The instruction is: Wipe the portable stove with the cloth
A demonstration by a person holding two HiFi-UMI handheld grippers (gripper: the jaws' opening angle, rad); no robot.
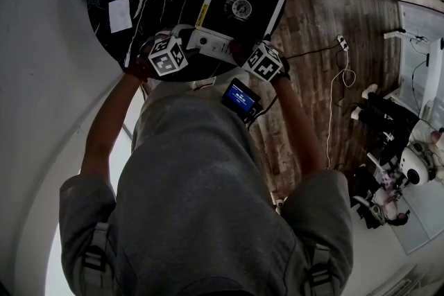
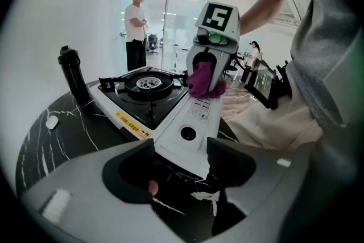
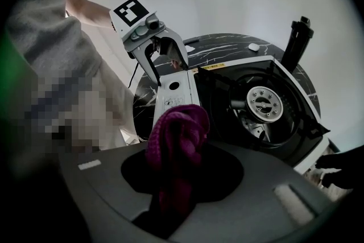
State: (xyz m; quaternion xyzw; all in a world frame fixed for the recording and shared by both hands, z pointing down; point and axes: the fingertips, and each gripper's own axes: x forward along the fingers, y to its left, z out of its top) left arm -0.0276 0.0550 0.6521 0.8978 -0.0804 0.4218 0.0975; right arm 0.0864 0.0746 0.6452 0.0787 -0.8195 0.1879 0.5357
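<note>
One cloth (image 3: 177, 132), in the right claw (image 3: 182, 174), touches the stove (image 3: 245, 104).

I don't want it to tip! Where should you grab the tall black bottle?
Probably round the straight body of the tall black bottle, below its narrower cap, coming level from the side away from the white portable stove: it stands upright beside it.

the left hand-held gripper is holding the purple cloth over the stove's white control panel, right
Not quite. The right hand-held gripper holds the purple cloth, not the left one; the right gripper view shows the cloth between its jaws. The cloth is over the white control panel of the portable stove, as you said.
</note>
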